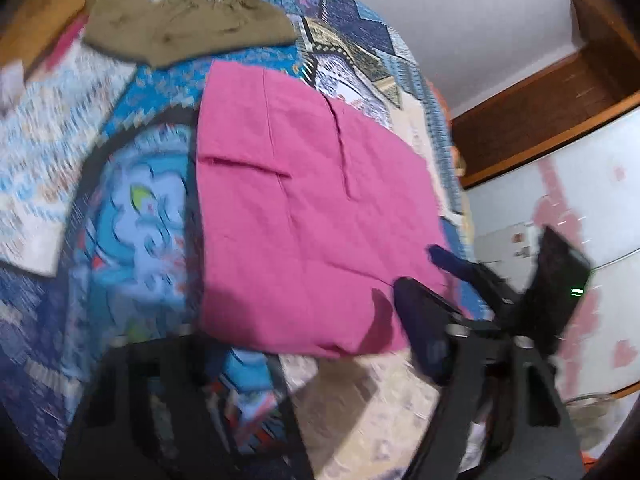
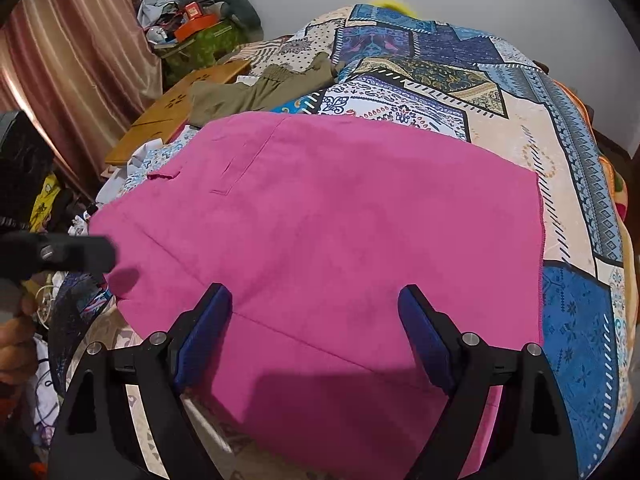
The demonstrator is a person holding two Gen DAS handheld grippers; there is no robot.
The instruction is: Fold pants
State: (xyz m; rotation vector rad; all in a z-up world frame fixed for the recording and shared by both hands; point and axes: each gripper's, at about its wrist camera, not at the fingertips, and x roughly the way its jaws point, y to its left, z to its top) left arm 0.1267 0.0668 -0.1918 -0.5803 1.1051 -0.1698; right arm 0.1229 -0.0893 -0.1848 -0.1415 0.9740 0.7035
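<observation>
Pink cloth fills the near ground: the pants (image 2: 320, 248), folded into a flat block, lie on a patchwork bedspread (image 2: 580, 320) covering the bed. Nearest to me, the right gripper (image 2: 316, 320) hangs over the near edge of the block with its blue-padded fingers (image 2: 208, 328) spread wide, the fabric lying under the gap and neither pad pressing on it. To its left, the left gripper (image 2: 60, 256) comes in beside the block's left edge; from its own blurred camera its fingers (image 1: 420, 328) sit at the near right corner of the pants (image 1: 312, 216), and I cannot tell whether they pinch the cloth or stand just off it. Beyond the pink block, an olive-green garment (image 2: 256, 88) lies crumpled farther up the bed, with a wooden board (image 2: 176, 116) at the bedside next to it.
</observation>
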